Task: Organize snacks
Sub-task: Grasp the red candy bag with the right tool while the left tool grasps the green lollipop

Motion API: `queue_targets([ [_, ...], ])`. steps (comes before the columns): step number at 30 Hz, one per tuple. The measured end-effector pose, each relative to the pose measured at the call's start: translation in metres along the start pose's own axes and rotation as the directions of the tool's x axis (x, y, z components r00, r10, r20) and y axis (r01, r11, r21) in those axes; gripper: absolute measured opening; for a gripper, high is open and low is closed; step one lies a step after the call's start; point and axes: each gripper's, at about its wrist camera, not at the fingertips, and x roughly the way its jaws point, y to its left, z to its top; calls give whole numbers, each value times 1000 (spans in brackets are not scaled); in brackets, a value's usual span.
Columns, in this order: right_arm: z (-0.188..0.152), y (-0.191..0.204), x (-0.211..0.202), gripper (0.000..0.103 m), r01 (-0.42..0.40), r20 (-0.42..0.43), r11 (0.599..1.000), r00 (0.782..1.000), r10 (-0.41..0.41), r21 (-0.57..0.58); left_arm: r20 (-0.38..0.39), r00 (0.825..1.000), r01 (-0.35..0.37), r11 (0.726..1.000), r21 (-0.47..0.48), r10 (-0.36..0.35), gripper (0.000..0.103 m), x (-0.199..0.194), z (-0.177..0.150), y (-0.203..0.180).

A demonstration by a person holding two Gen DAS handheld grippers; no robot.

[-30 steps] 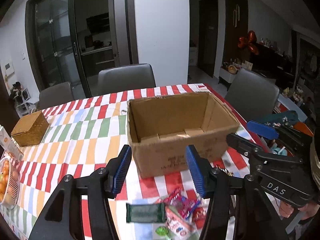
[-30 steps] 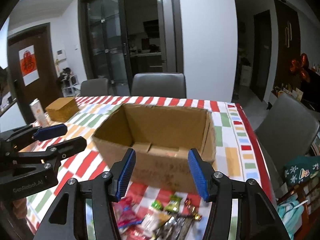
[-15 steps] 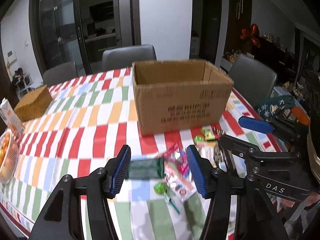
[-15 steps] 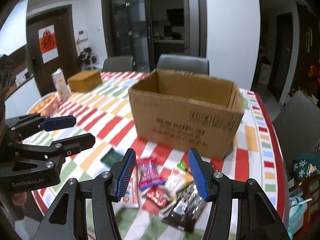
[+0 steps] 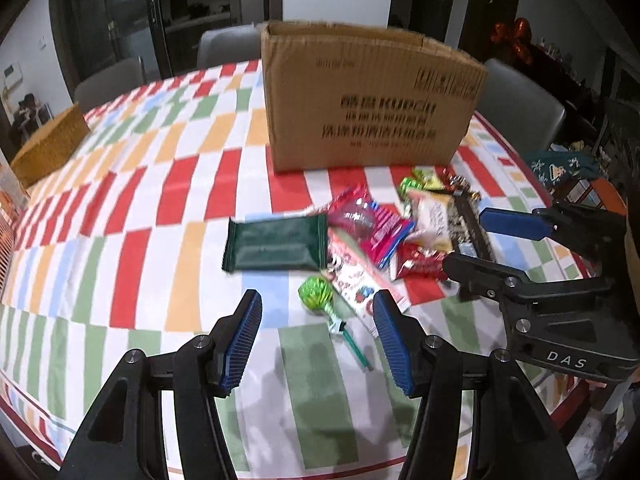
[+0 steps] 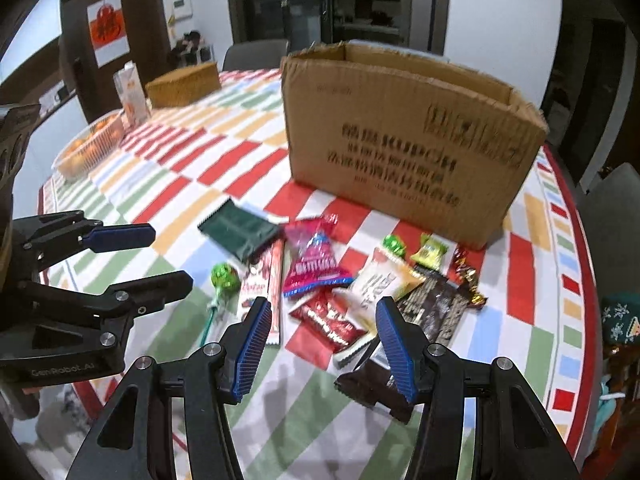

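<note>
Both claws stand spread with nothing between the blue pads: the left gripper (image 5: 316,338) hangs just short of a green lollipop (image 5: 316,293), the right gripper (image 6: 322,342) over a red snack packet (image 6: 330,320) and a dark chocolate pack (image 6: 434,312). Beyond both, past the scattered snacks, sits the cardboard box (image 6: 400,140) on the striped tablecloth (image 5: 132,208).

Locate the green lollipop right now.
The green lollipop lies on the striped tablecloth at the near left edge of the snack pile, just below the dark green packet. In the left wrist view it sits just ahead of the open left gripper.
</note>
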Motion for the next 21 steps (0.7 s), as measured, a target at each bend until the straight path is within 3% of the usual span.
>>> queue_targets([
  [13, -3, -2, 45, 49, -5, -131, 998, 991, -4, -62, -80, 996, 30, 999, -22, -32, 54, 42, 6, 8],
  [21, 1, -6, 67, 41, -31, -185, 997, 983, 17, -72, -114, 992, 53, 997, -49, -58, 37, 60, 10, 11],
])
